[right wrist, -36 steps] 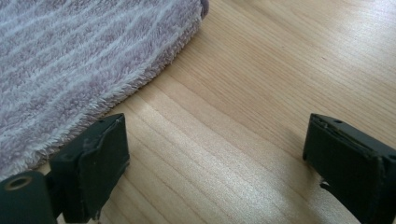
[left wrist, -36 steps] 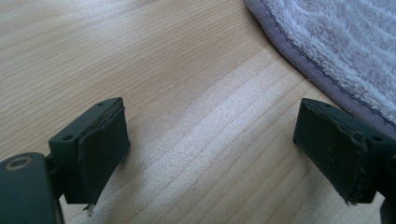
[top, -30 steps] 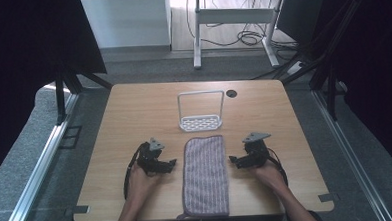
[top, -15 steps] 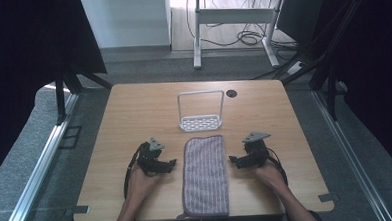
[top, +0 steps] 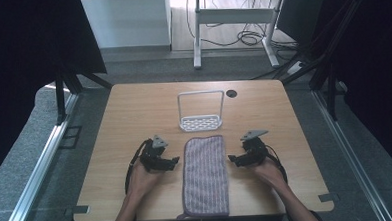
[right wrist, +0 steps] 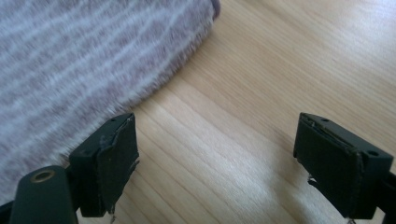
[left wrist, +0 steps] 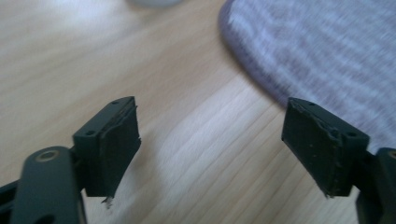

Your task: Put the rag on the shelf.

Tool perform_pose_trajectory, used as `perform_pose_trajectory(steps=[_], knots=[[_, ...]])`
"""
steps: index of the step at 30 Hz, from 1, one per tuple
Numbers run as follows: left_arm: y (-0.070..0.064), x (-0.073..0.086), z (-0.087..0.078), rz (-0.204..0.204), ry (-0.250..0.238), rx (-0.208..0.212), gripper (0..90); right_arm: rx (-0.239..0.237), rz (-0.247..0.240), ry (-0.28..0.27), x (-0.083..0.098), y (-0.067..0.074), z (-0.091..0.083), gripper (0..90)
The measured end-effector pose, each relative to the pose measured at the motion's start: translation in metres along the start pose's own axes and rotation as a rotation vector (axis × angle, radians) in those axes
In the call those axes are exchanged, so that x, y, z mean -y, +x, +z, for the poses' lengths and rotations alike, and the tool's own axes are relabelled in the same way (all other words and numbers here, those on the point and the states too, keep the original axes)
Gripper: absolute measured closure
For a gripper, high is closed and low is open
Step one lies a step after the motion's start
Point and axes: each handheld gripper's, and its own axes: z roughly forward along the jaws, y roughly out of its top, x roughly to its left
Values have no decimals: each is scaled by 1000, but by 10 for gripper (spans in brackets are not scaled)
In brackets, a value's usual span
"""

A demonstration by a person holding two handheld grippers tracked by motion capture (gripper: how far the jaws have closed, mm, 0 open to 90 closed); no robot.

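Note:
A purple-grey striped towel (top: 205,175) lies flat, lengthwise, at the middle of the wooden table (top: 134,118). My left gripper (top: 173,161) rests on the table just left of the towel's edge and points at it. Its jaws are apart and have just been closing a little, with only bare wood between them (left wrist: 210,144); the towel (left wrist: 327,56) lies beyond the right jaw. My right gripper (top: 232,160) mirrors it at the towel's right edge. Its jaws have also narrowed slightly and stand open over bare wood (right wrist: 224,163), with the towel (right wrist: 84,60) beside the left jaw.
A small white wire rack (top: 201,121) with a tall handle stands just beyond the towel's far end. A dark round hole (top: 231,93) is in the tabletop behind it. Black curtains and metal frame rails surround the table.

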Motion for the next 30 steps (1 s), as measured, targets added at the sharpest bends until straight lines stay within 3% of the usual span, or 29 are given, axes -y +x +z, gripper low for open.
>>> perform_pose_trajectory(steps=[8, 11, 15, 19, 24, 26, 30], knots=[[-4, -26, 8, 30, -37, 60, 257, -40, 41, -37, -24, 4, -3, 155], [-6, -32, 19, 44, -28, 67, 295, -58, 31, -35, -32, 9, 0, 250], [-4, -37, 32, 32, -24, 75, 338, -60, 27, -21, -39, 13, 10, 338], [-1, -42, 44, 24, -32, 54, 365, -42, 42, -22, -43, 12, 22, 412], [-3, -45, 61, 78, 7, 45, 351, -28, 44, 12, -45, 13, 34, 473], [-3, -44, 62, 51, 1, 76, 393, -23, 35, 15, -44, 16, 37, 501], [-7, -43, 60, 32, -7, 83, 502, -32, 15, 11, -44, 19, 37, 636]])
